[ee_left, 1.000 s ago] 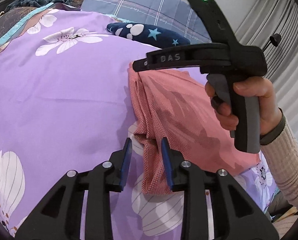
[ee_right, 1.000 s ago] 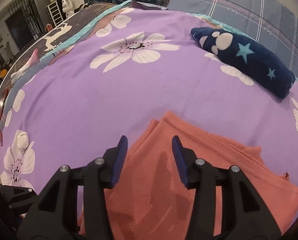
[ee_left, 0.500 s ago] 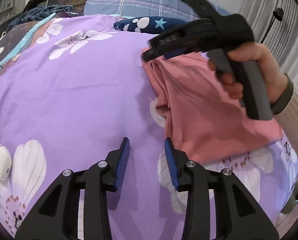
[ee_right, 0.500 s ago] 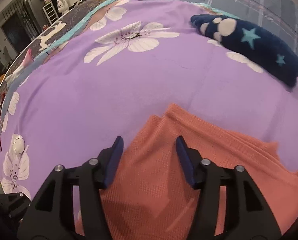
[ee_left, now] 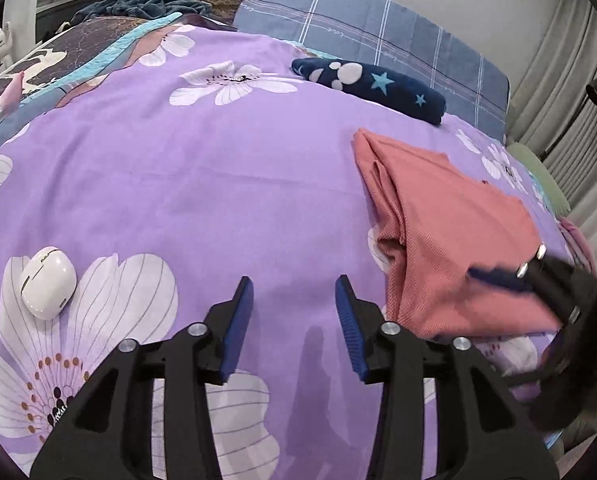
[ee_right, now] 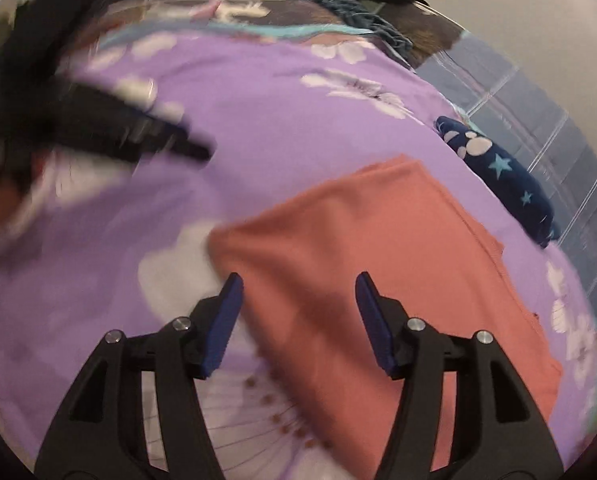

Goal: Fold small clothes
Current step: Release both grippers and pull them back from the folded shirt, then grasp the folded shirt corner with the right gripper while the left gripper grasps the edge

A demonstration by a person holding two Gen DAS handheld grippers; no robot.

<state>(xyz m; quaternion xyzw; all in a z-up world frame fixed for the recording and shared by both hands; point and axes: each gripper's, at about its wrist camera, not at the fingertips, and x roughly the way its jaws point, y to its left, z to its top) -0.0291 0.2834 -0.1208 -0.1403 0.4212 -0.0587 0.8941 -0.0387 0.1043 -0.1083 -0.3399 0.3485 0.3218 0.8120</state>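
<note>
Under both our tools lies the purple floral bedspread (ee_left: 226,184); folded salmon cloth (ee_left: 450,236) sits right of our spread, empty left gripper (ee_left: 294,300), beneath our spread right gripper (ee_right: 298,300); white case (ee_left: 48,282) far left.

Salmon knit garment (ee_left: 450,236) looks matt and finely textured, purple floral bedsheet (ee_left: 226,184) smooth cloth, white case (ee_left: 47,282) glossy plastic, navy fleece (ee_left: 372,89) fuzzy.

Salmon-pink garment (ee_left: 450,236), folded flat, layered edges at left, on purple bedspread (ee_left: 218,184)
</note>
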